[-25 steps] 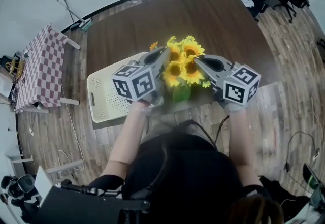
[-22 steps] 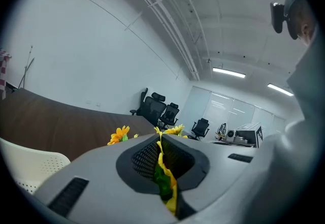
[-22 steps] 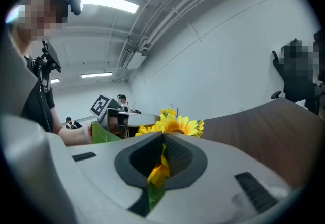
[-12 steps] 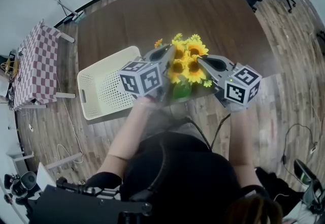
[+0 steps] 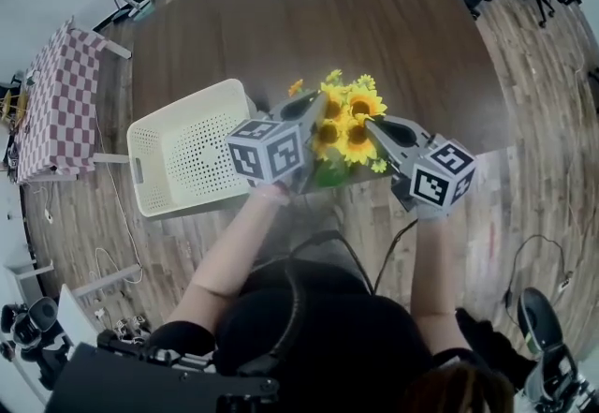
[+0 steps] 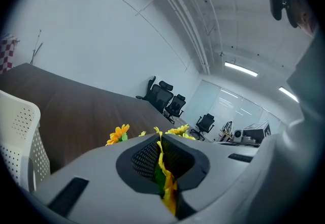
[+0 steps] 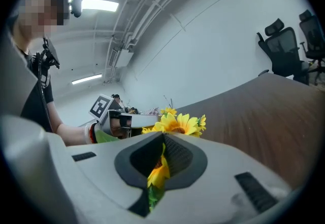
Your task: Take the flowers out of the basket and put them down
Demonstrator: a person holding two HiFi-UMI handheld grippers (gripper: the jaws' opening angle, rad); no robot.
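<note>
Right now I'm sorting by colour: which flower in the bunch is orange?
The small flower at the left edge of the bunch, nearest the basket; the others are bright yellow.

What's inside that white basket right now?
In the basket, only bare perforated floor shows. The flowers are outside, gripped by the left tool and right tool. The left tool covers one corner.

The flowers [image 5: 348, 119] sit between left gripper [image 5: 306, 109] and right gripper [image 5: 376, 127], over table [image 5: 356, 18]; basket [image 5: 140, 172] on table, left of them.
</note>
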